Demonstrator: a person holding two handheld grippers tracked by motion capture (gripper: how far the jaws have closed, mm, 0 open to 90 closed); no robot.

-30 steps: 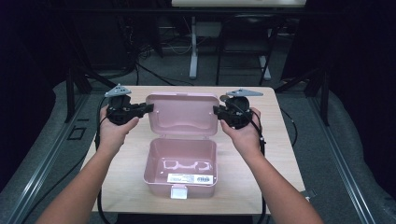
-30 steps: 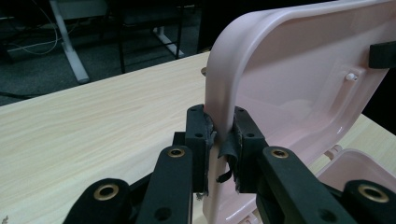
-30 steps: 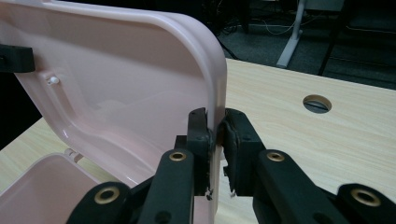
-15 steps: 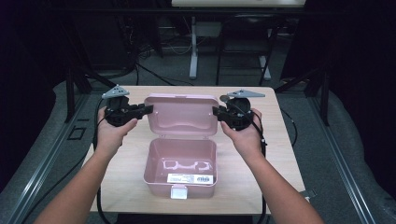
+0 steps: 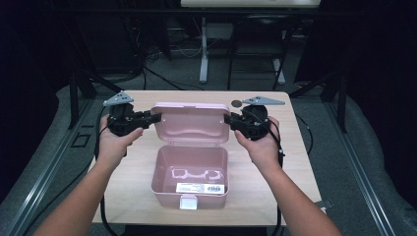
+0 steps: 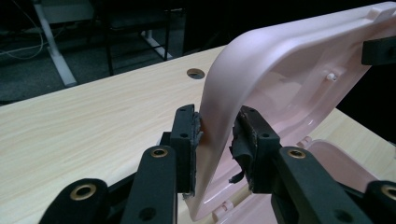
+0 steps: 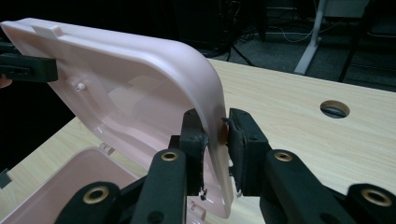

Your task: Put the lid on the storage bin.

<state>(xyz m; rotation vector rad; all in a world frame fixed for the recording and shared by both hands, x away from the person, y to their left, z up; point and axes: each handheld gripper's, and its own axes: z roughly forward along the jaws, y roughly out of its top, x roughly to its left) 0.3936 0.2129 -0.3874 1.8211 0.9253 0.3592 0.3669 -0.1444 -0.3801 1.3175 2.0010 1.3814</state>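
Pink plastic box (image 5: pixel 189 172) sits on the wooden table (image 5: pixel 300 172), near the table's front edge, mid-width. Its lid (image 5: pixel 191 123) stands raised off the rear hinge, inner face toward the person.

Left gripper (image 5: pixel 152 118): jaws closed on the lid's left side edge, pads on both faces of the curved wall (left gripper view, (image 6: pixel 215 135)). Right gripper (image 5: pixel 228 119): jaws clamped on the lid's right side edge in the same way (right gripper view, (image 7: pixel 215 137)). Both holds sit near the lid's lower corners, close to the hinge.

Handling, judged: thin moulded shell, light, fairly stiff but likely to flex at the rim if squeezed hard. Smooth glossy surface, so it could slip against the pads; the rolled side edge is the sensible place to grip, as now. Hinge pins look small, so twisting one side against the other could strain them. The box base is unheld and may lift or slide with the lid.

Markings: a white sticker (image 5: pixel 201 188) with a barcode lies on the box's front inside wall, above the white latch (image 5: pixel 188 202); print is too small to read. Raised outline shape (image 5: pixel 194 174) on the box floor, no lettering legible.

Round cable hole (image 5: pixel 236 103) in the table, behind the lid's right corner.
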